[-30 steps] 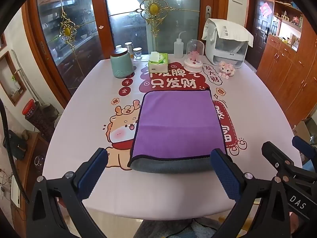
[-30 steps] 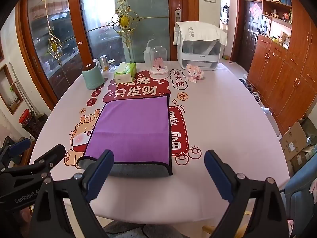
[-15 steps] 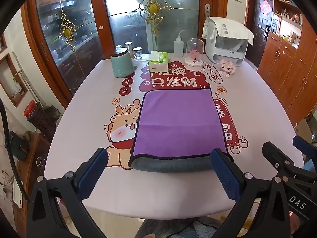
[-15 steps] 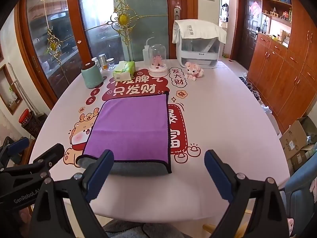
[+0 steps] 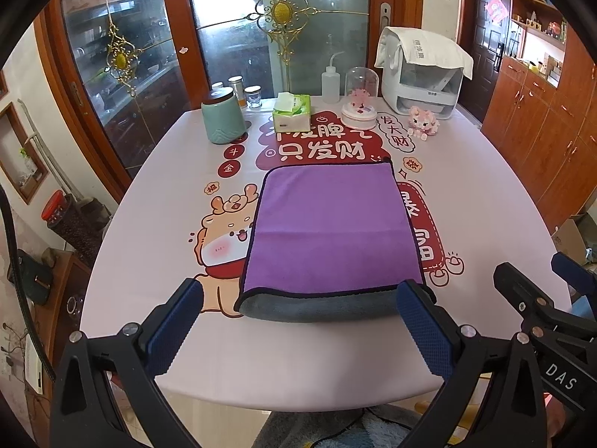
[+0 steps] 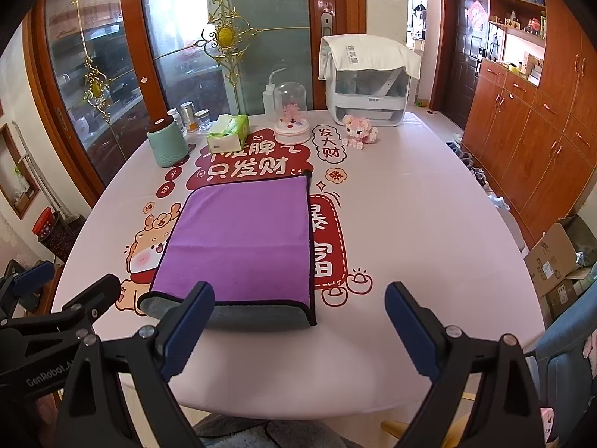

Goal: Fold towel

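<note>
Centrally on the table (image 5: 485,194), over its printed cartoon cloth, lies the purple towel (image 5: 328,224), folded flat with its grey underside showing along the near edge and a faint crease across its middle. Both the left gripper (image 5: 298,321) and the right gripper (image 6: 298,321) hang above the near table edge with fingers spread wide, holding nothing and clear of the towel. Beyond the towel, at the far side, stand a green canister (image 5: 222,117), a tissue pack (image 5: 291,112), a glass dome (image 5: 361,97) and a white appliance (image 5: 425,74).
</note>
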The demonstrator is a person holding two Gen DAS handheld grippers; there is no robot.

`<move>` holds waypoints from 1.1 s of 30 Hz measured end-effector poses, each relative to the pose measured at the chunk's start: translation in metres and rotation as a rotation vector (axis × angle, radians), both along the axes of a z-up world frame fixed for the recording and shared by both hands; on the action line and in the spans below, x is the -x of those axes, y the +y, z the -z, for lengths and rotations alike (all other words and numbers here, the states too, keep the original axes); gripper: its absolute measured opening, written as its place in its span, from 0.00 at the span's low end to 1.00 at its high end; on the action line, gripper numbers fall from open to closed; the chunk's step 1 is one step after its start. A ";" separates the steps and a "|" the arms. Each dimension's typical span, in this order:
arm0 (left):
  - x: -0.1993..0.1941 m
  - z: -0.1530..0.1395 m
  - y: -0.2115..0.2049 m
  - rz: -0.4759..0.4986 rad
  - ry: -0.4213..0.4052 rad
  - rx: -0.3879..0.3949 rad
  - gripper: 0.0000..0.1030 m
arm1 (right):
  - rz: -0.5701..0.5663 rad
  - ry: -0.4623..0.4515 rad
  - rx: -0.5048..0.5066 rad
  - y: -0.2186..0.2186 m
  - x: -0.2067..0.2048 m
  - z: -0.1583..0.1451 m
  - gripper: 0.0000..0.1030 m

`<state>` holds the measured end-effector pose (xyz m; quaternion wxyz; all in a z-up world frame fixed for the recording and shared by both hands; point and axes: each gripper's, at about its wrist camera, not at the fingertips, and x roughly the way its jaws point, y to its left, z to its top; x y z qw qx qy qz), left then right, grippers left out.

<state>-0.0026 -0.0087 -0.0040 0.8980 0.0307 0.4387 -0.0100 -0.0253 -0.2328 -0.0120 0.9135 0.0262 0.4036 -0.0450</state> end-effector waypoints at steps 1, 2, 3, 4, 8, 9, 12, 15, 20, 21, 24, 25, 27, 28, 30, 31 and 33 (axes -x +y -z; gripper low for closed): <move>0.000 0.000 0.000 0.000 0.000 0.000 0.99 | 0.000 0.000 0.000 0.000 0.000 0.000 0.91; 0.000 0.000 0.000 0.000 0.001 0.000 0.99 | 0.000 0.000 0.000 0.000 0.000 0.000 0.91; 0.000 0.000 0.000 0.000 0.001 0.000 0.99 | 0.000 0.000 -0.002 0.000 0.000 0.000 0.91; 0.000 0.000 0.000 0.000 0.001 0.000 0.99 | 0.000 0.001 -0.003 0.000 0.000 0.000 0.91; -0.002 0.002 -0.001 -0.006 0.012 -0.004 0.99 | -0.006 0.009 -0.001 0.000 -0.001 0.002 0.91; -0.003 0.002 -0.001 -0.008 0.014 -0.004 0.99 | -0.008 0.009 0.001 0.000 -0.001 0.002 0.91; -0.004 0.003 0.000 -0.013 0.018 -0.002 0.99 | -0.011 0.011 0.007 0.001 -0.003 0.002 0.91; -0.005 0.004 0.000 -0.014 0.022 -0.001 0.99 | -0.012 0.013 0.009 0.002 -0.004 0.003 0.91; -0.007 0.004 -0.001 -0.011 0.023 -0.001 0.99 | -0.010 0.013 0.011 0.002 -0.004 0.003 0.91; -0.008 0.005 -0.001 -0.010 0.024 0.000 0.99 | -0.010 0.013 0.011 0.002 -0.004 0.003 0.91; -0.008 0.005 -0.001 -0.008 0.025 -0.002 0.99 | -0.009 0.014 0.012 0.002 -0.005 0.004 0.91; -0.008 0.005 -0.002 -0.007 0.025 -0.002 0.99 | -0.007 0.014 0.011 0.001 -0.005 0.005 0.91; -0.008 0.006 -0.002 -0.007 0.026 -0.002 0.99 | -0.005 0.014 0.011 0.001 -0.004 0.005 0.91; -0.009 0.006 -0.003 -0.006 0.026 -0.002 0.99 | -0.006 0.014 0.012 0.001 -0.004 0.005 0.91; -0.008 0.006 -0.002 -0.007 0.025 -0.002 0.99 | -0.006 0.015 0.010 0.000 -0.004 0.005 0.91; -0.008 0.006 -0.002 -0.007 0.025 -0.002 0.99 | -0.006 0.015 0.010 0.000 -0.005 0.005 0.91; -0.008 0.006 -0.002 -0.008 0.025 -0.002 0.99 | -0.006 0.015 0.008 0.000 -0.005 0.005 0.91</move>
